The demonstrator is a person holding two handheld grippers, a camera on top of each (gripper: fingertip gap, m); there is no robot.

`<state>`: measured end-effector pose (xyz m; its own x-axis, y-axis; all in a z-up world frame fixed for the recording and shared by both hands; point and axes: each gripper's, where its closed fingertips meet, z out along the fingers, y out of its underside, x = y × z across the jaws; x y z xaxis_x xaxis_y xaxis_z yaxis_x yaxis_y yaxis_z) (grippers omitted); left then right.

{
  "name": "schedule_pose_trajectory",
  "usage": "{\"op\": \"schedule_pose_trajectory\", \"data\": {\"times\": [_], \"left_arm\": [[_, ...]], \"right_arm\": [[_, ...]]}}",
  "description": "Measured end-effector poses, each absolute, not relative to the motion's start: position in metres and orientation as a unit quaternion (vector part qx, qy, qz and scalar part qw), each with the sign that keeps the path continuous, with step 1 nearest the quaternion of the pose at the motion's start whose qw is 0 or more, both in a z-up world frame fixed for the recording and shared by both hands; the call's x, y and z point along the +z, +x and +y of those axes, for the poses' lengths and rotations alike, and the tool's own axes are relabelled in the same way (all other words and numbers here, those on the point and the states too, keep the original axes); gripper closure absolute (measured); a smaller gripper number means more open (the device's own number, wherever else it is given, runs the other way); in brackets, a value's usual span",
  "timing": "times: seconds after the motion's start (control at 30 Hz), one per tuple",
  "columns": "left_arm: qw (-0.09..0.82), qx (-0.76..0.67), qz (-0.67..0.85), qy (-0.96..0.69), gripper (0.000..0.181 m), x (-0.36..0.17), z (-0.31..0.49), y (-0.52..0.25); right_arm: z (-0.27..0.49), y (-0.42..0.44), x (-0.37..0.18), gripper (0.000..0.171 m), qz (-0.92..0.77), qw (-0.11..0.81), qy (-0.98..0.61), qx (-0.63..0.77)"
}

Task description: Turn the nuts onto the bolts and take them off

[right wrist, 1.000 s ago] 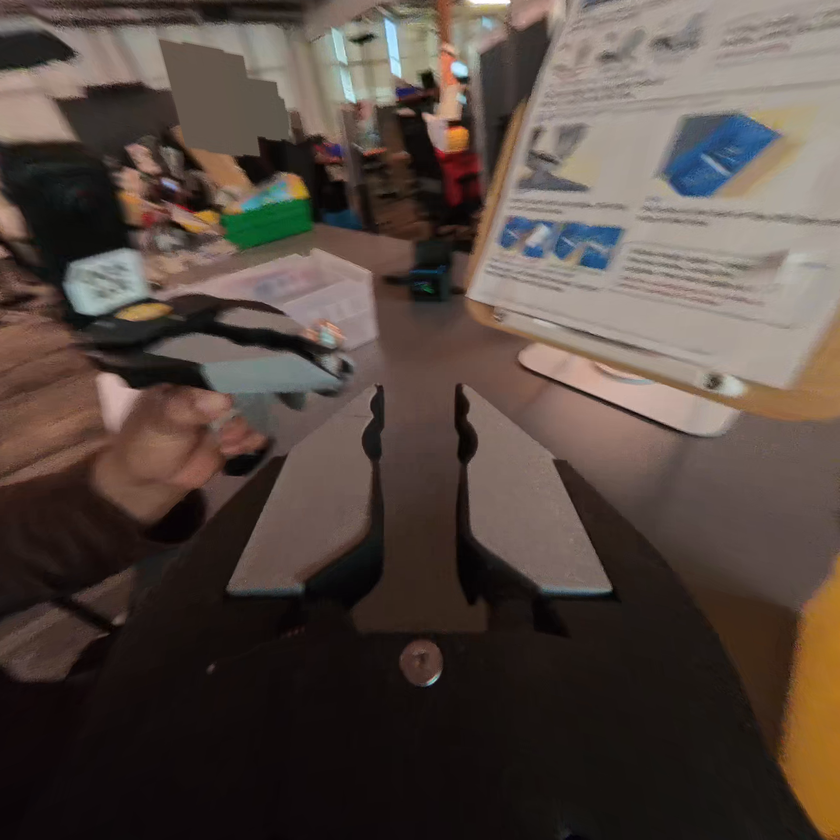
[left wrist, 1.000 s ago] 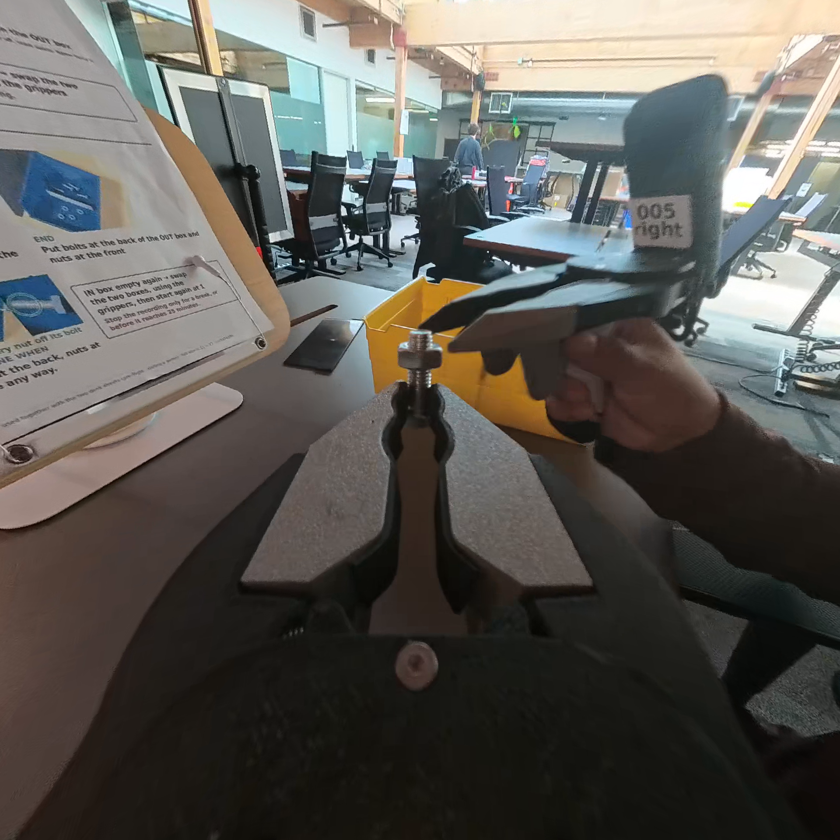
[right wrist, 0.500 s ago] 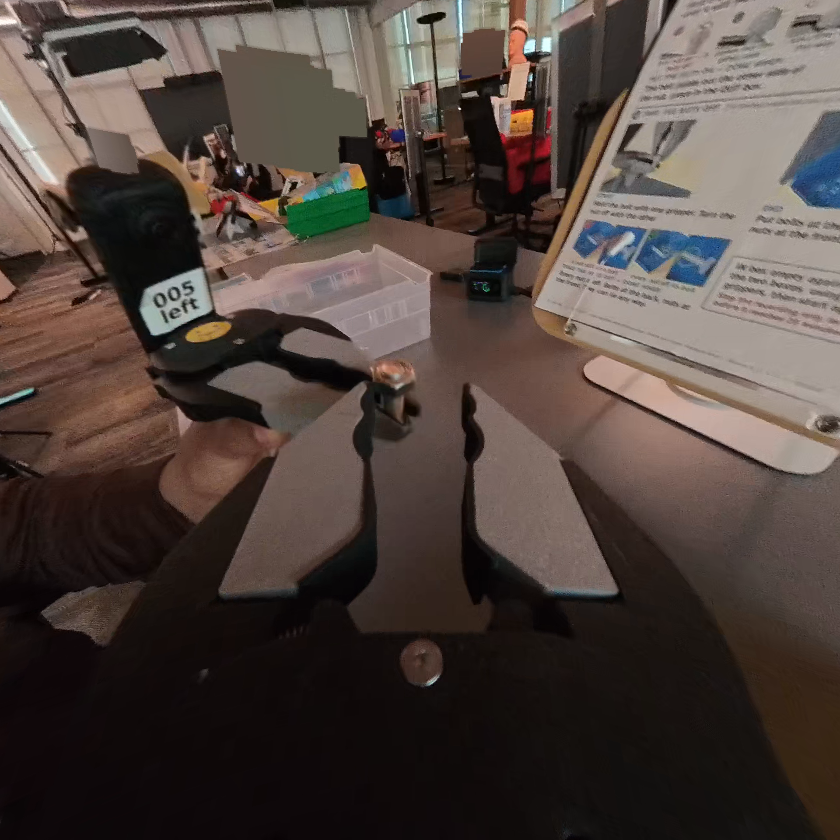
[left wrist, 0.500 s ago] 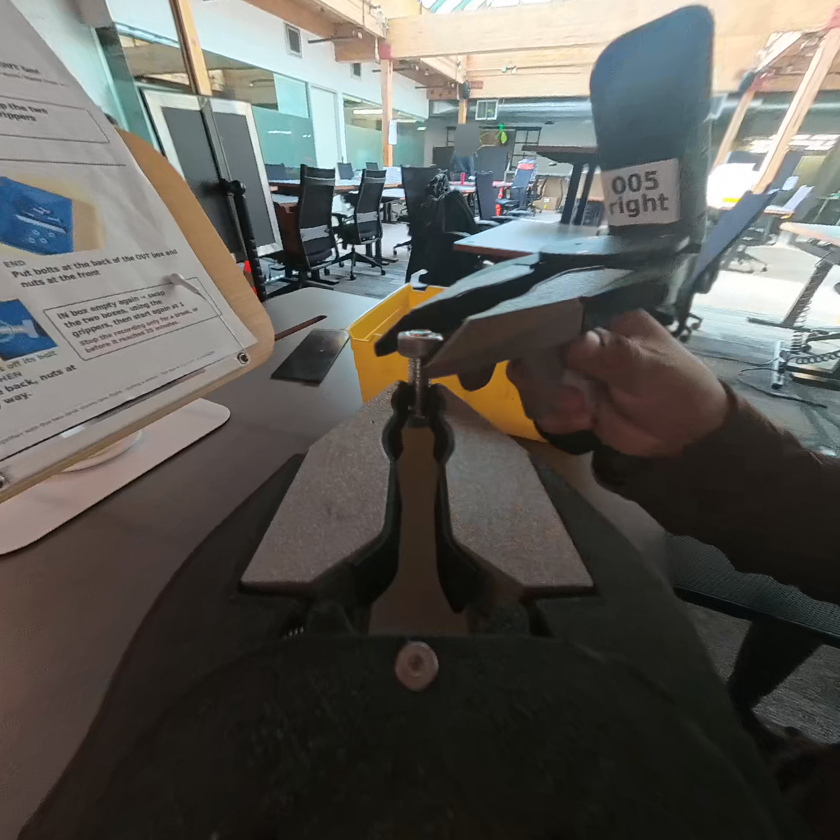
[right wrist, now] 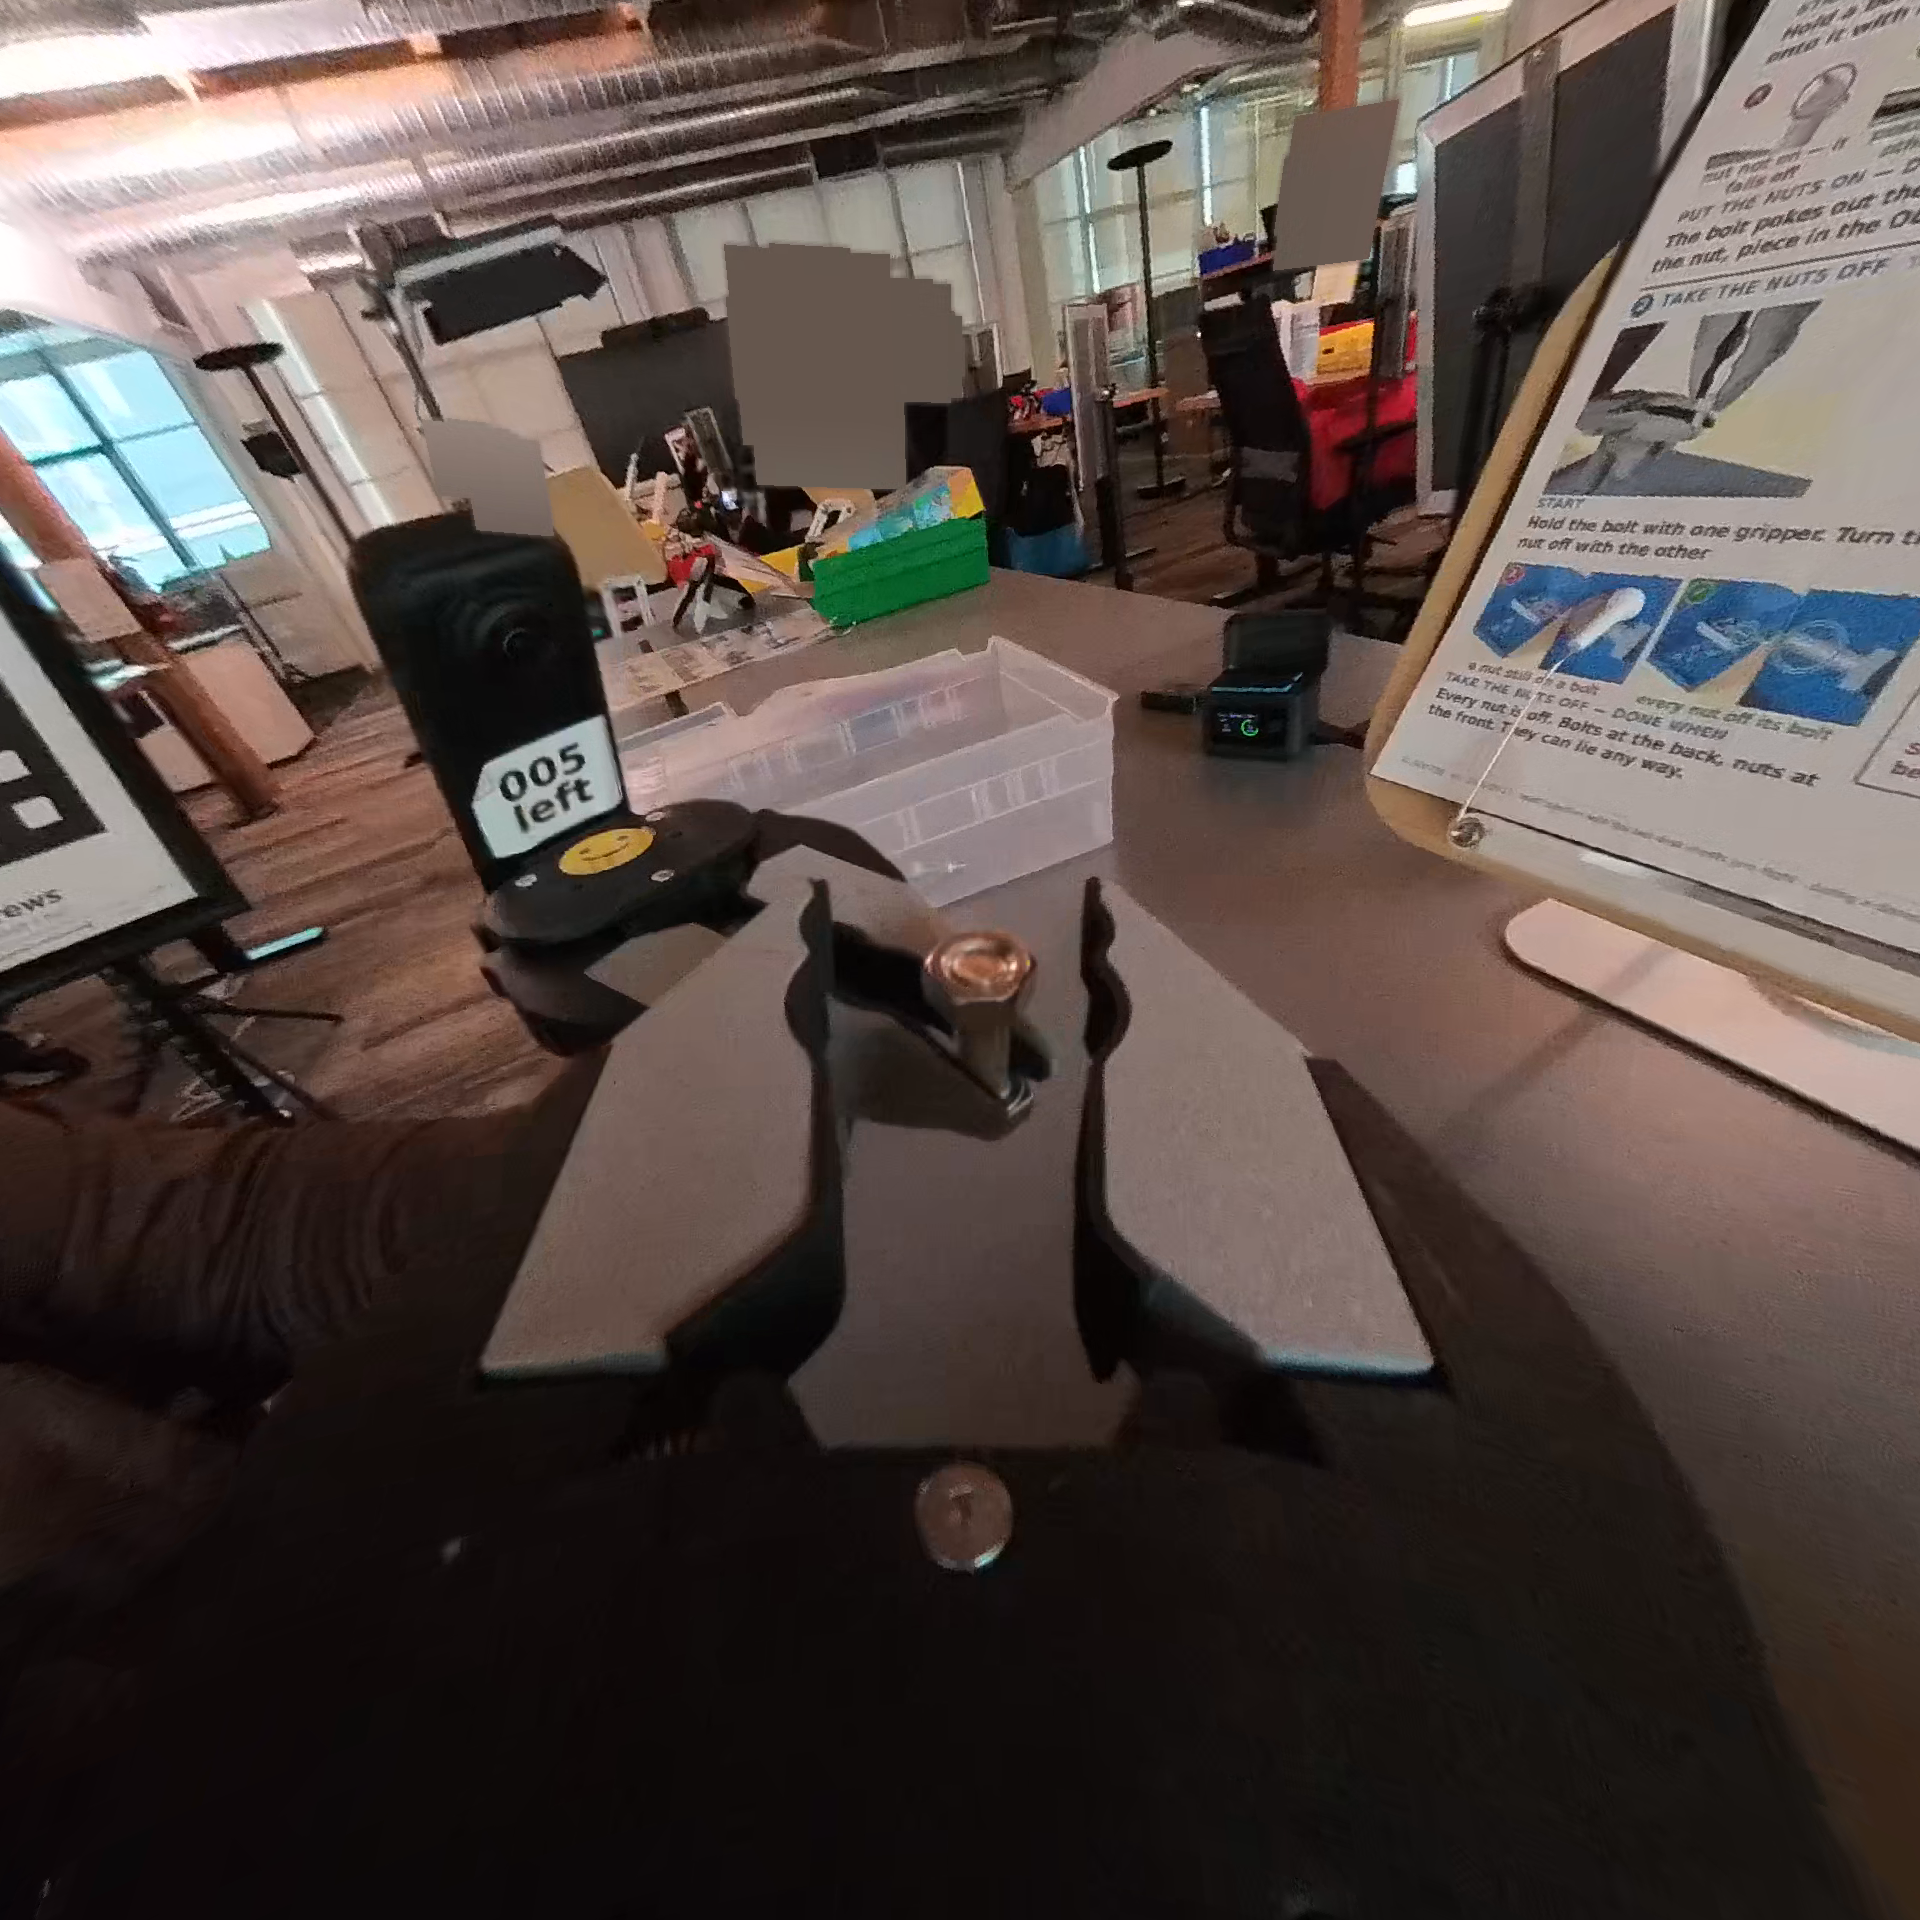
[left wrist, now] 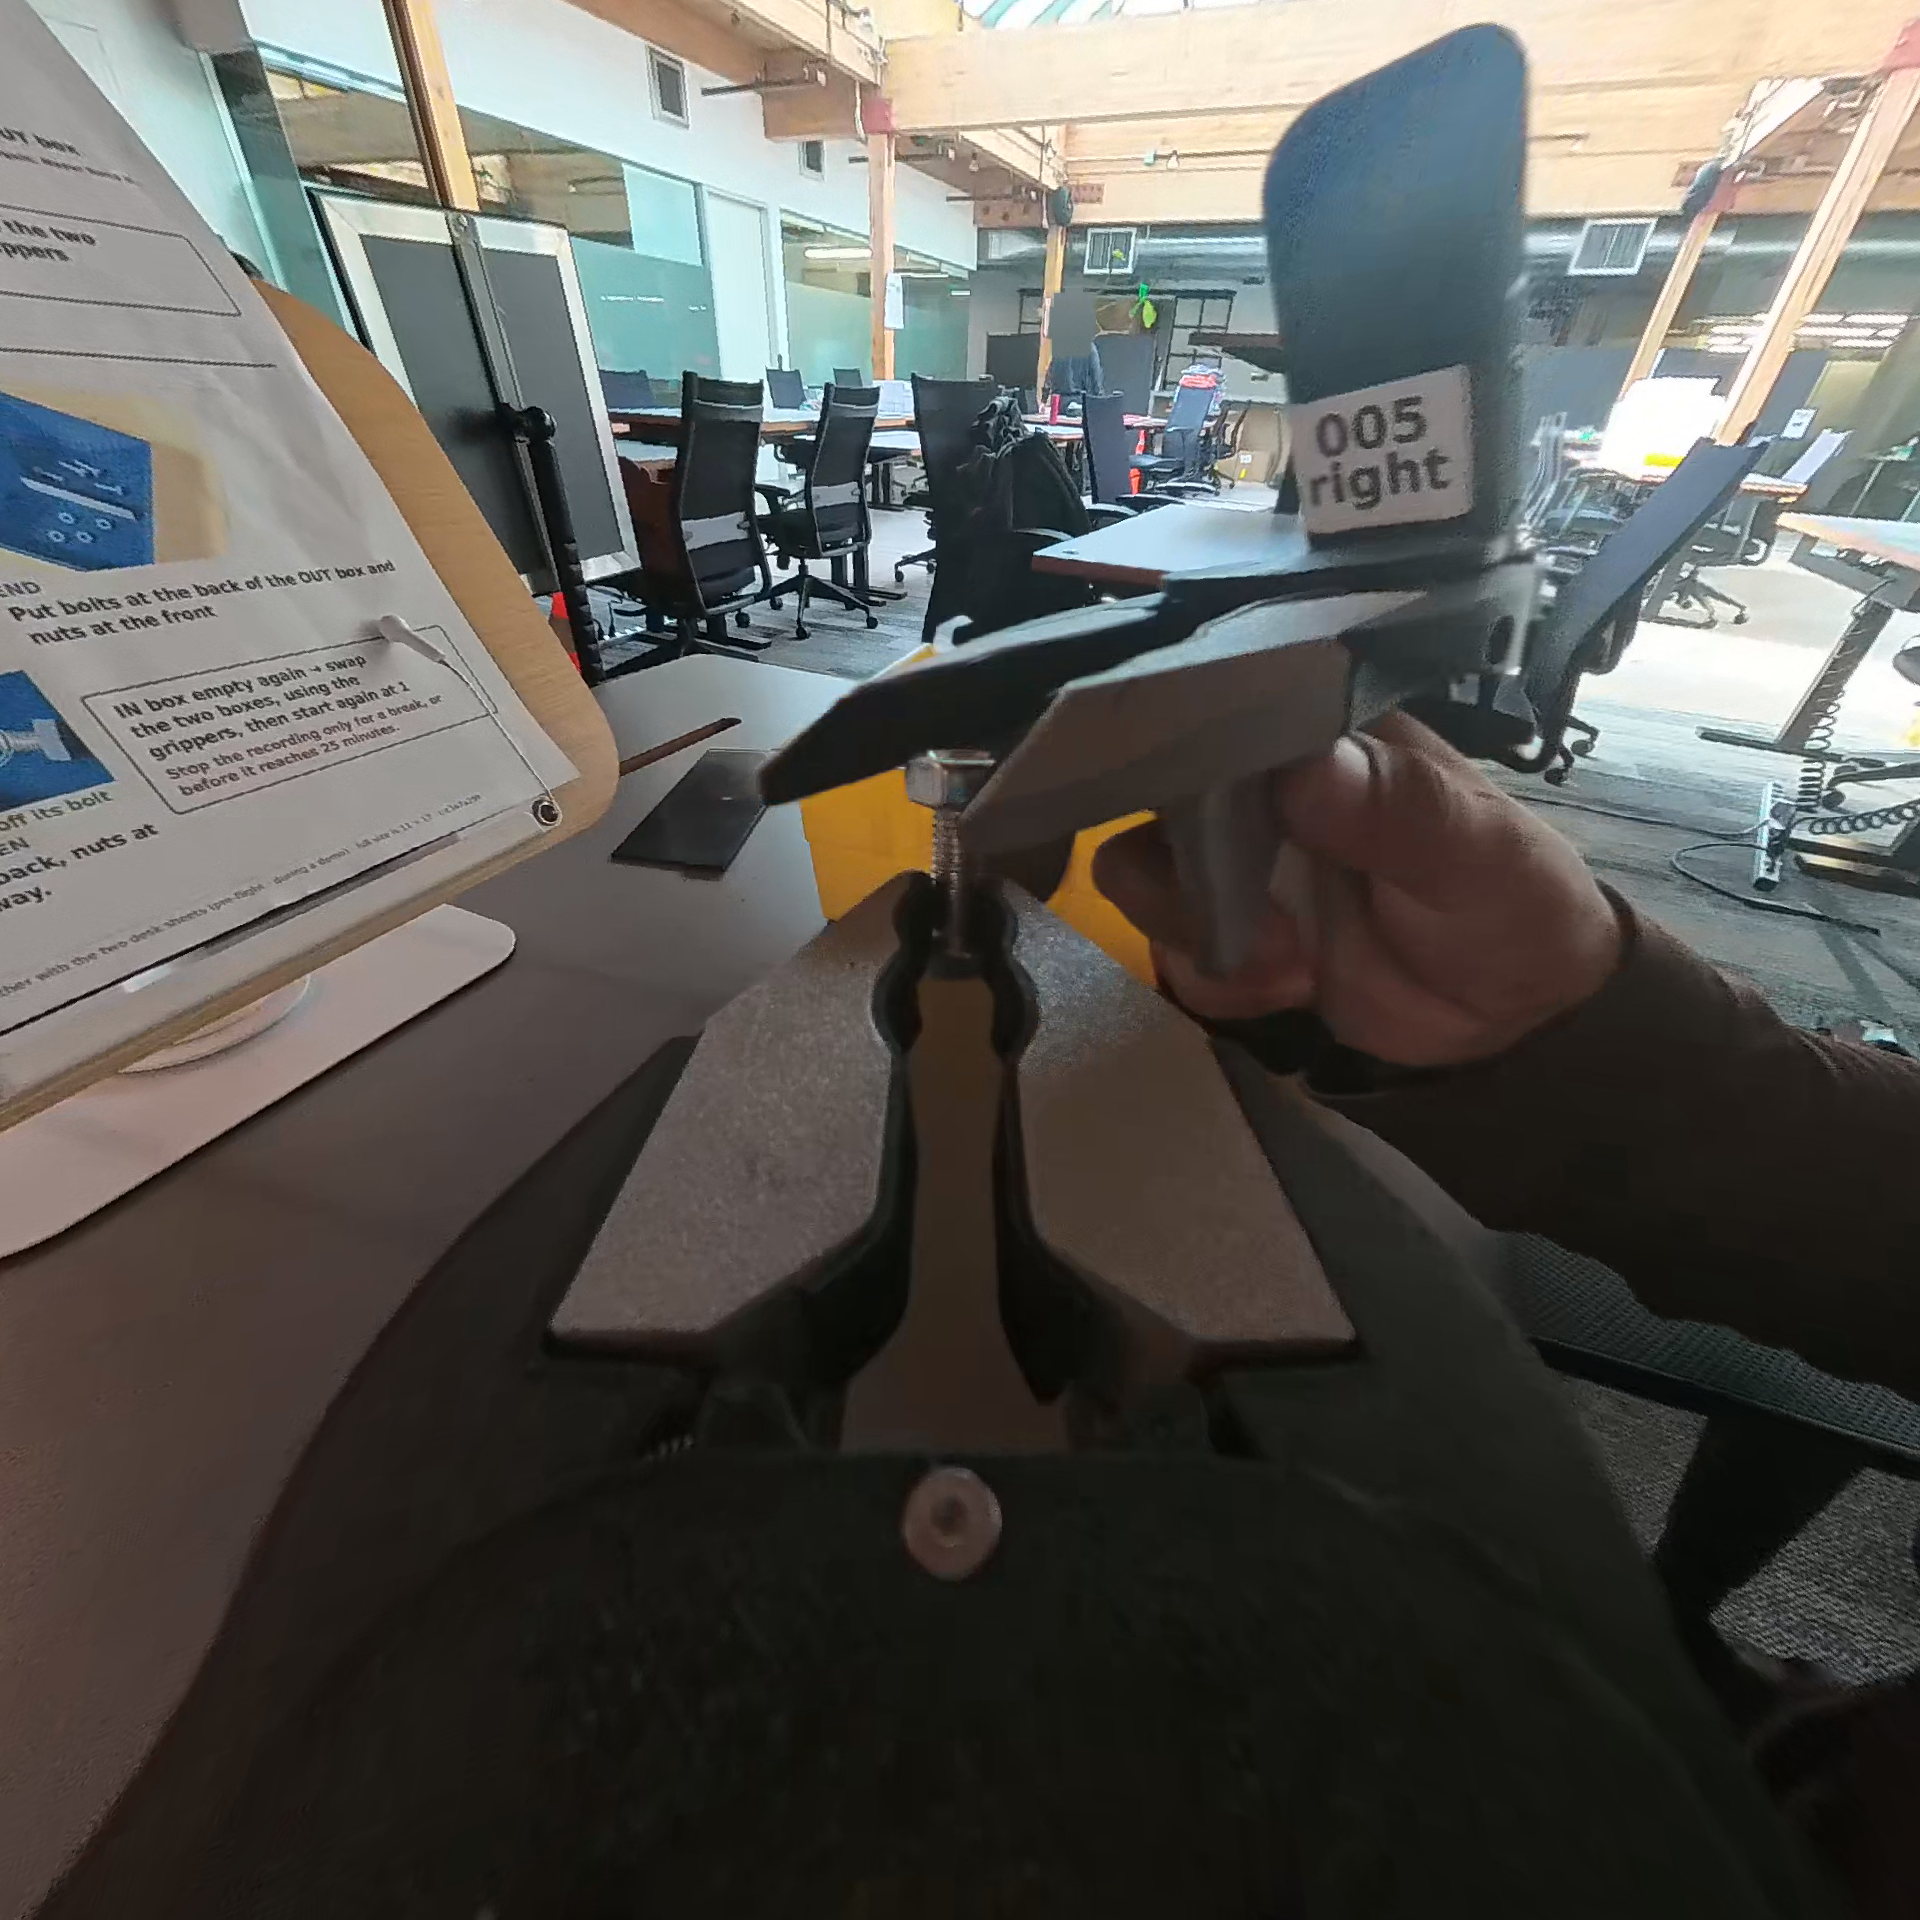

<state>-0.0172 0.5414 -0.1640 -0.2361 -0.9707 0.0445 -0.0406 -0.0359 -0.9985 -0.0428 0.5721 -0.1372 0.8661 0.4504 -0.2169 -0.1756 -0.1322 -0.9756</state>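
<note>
One hex nut [right wrist: 977, 966] sitting atop the bolt [left wrist: 951, 894] | your left gripper [left wrist: 954, 940] is pinching the shank upright | right gripper [right wrist: 961, 961] is straddling the nut, fingers apart, not gripping | small, rigid, slick steel: you're wanting opposite flats.

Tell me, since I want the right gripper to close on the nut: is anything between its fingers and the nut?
Nothing visible is. The nut sits atop the bolt that the left gripper clamps upright, and it stands in the open gap of the right gripper, with bare space on both sides.
</note>
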Motion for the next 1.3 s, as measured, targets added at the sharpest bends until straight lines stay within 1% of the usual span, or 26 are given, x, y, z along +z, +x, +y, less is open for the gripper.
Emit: {"op": "schedule_pose_trajectory", "data": {"times": [0.07, 0.13, 0.23, 0.27, 0.3, 0.37, 0.43, 0.5, 0.57, 0.67, 0.73, 0.83, 0.9, 1.0, 1.1, 1.23, 1.3], "left_arm": [[0.424, -0.554, 0.549, -0.460, 0.173, -0.163, 0.546, -0.018], [0.428, -0.551, 0.544, -0.466, 0.174, -0.162, 0.553, -0.020], [0.426, -0.548, 0.544, -0.471, 0.173, -0.165, 0.557, -0.019], [0.424, -0.549, 0.545, -0.470, 0.173, -0.166, 0.554, -0.018], [0.423, -0.549, 0.548, -0.469, 0.173, -0.167, 0.551, -0.017], [0.425, -0.547, 0.551, -0.465, 0.173, -0.167, 0.547, -0.017], [0.429, -0.545, 0.550, -0.465, 0.173, -0.166, 0.548, -0.017], [0.429, -0.547, 0.545, -0.468, 0.173, -0.164, 0.552, -0.019], [0.431, -0.547, 0.542, -0.469, 0.174, -0.163, 0.556, -0.021], [0.430, -0.547, 0.544, -0.469, 0.173, -0.164, 0.554, -0.021], [0.429, -0.549, 0.546, -0.466, 0.173, -0.164, 0.550, -0.021], [0.433, -0.545, 0.548, -0.465, 0.173, -0.163, 0.548, -0.021], [0.433, -0.543, 0.547, -0.468, 0.173, -0.164, 0.551, -0.020], [0.436, -0.543, 0.540, -0.472, 0.173, -0.163, 0.557, -0.022], [0.434, -0.542, 0.544, -0.470, 0.173, -0.164, 0.556, -0.022], [0.432, -0.539, 0.554, -0.465, 0.173, -0.166, 0.548, -0.019], [0.436, -0.535, 0.555, -0.465, 0.172, -0.166, 0.549, -0.019]], "right_arm": [[0.569, -0.033, -0.137, 0.125, -0.084, 0.653, -0.718, 0.227], [0.559, -0.019, -0.144, 0.129, -0.066, 0.656, -0.734, 0.162], [0.548, -0.036, -0.143, 0.136, -0.077, 0.664, -0.722, 0.177], [0.552, -0.041, -0.141, 0.135, -0.081, 0.668, -0.718, 0.179], [0.559, -0.044, -0.140, 0.131, -0.081, 0.669, -0.718, 0.174], [0.571, -0.049, -0.140, 0.128, -0.086, 0.664, -0.719, 0.184], [0.579, -0.051, -0.139, 0.129, -0.088, 0.659, -0.723, 0.186], [0.573, -0.043, -0.138, 0.128, -0.082, 0.666, -0.725, 0.157], [0.558, -0.036, -0.140, 0.136, -0.080, 0.671, -0.726, 0.129], [0.549, -0.045, -0.142, 0.142, -0.089, 0.667, -0.725, 0.148], [0.559, -0.047, -0.141, 0.135, -0.091, 0.666, -0.727, 0.142], [0.577, -0.054, -0.137, 0.133, -0.095, 0.664, -0.726, 0.154], [0.581, -0.051, -0.138, 0.135, -0.095, 0.657, -0.731, 0.157], [0.570, -0.040, -0.139, 0.135, -0.084, 0.662, -0.734, 0.126], [0.556, -0.038, -0.141, 0.141, -0.085, 0.664, -0.733, 0.123], [0.575, -0.047, -0.142, 0.137, -0.095, 0.656, -0.740, 0.115], [0.584, -0.048, -0.141, 0.139, -0.098, 0.654, -0.740, 0.127]]}}
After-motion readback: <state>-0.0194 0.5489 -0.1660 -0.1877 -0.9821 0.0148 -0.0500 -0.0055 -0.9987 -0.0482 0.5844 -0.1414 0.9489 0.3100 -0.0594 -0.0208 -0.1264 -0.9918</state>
